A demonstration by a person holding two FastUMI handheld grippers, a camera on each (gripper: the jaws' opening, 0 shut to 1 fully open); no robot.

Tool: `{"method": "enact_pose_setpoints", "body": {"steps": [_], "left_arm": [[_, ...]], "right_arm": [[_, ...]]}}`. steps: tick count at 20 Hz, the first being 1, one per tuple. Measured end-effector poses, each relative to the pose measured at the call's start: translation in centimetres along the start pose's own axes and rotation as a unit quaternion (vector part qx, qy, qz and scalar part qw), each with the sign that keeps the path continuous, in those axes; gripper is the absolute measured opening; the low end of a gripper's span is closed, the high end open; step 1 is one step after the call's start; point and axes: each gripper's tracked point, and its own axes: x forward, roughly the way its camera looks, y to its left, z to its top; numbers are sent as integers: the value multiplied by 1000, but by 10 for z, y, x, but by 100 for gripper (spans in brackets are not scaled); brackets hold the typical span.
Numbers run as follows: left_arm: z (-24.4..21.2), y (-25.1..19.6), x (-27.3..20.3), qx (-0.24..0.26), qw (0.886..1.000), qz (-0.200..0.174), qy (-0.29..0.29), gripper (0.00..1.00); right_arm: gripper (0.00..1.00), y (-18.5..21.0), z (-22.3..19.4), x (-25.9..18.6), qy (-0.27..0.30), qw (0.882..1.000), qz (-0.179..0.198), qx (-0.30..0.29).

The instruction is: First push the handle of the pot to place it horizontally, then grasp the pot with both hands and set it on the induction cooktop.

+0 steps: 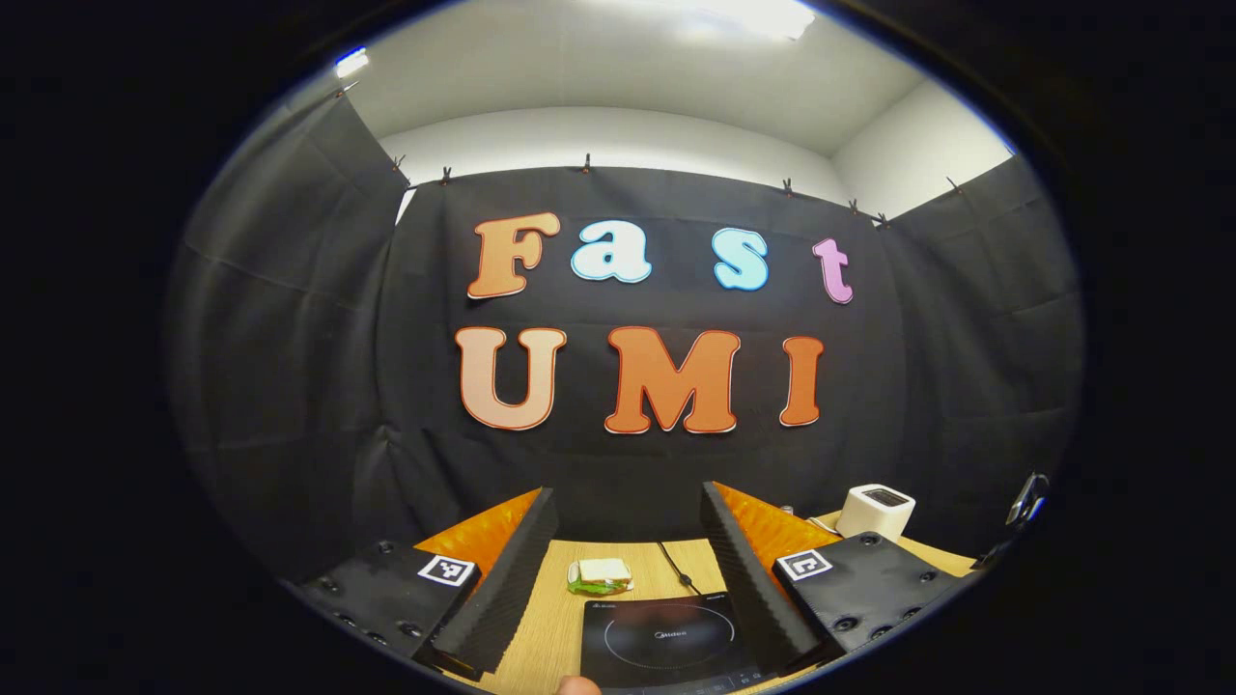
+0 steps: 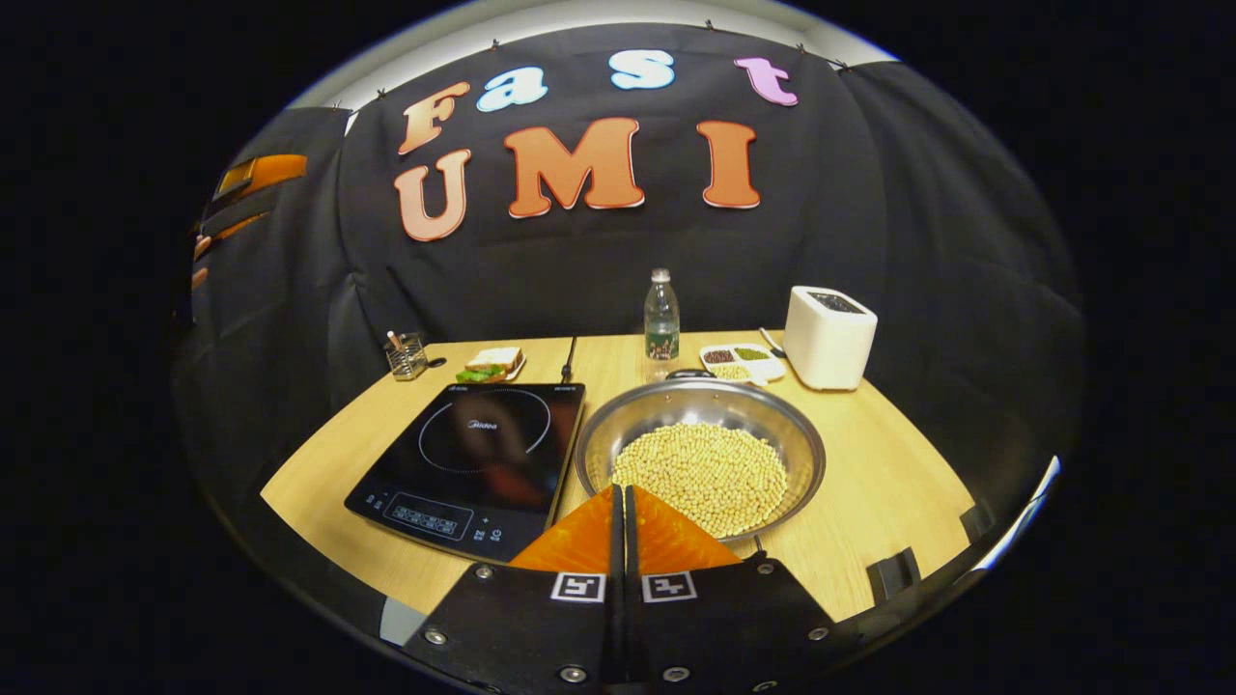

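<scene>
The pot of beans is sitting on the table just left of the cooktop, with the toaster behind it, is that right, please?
Not quite: the right gripper view shows the pot just right of the cooktop, not left. It does sit on the table, with the toaster behind it.

Steel pot of pale beans sits just right of black induction cooktop.

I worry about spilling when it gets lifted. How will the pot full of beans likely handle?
The pot is wide, shallow metal, so probably stiff but slick to grip. The beans cover its bottom loosely, so they would likely slide to one side if it tilts and add noticeable weight. Sitting flat on the table beside the cooktop, it seems unlikely to tip when pushed.
</scene>
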Motion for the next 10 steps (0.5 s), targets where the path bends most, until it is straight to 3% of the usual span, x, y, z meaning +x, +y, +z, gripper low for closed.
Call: {"method": "enact_pose_setpoints", "body": {"steps": [10], "left_arm": [[-9,-9,7,-2,1000,-2,9,100]], "right_arm": [[0,-5,-77,43,93,996,6,5]]}}
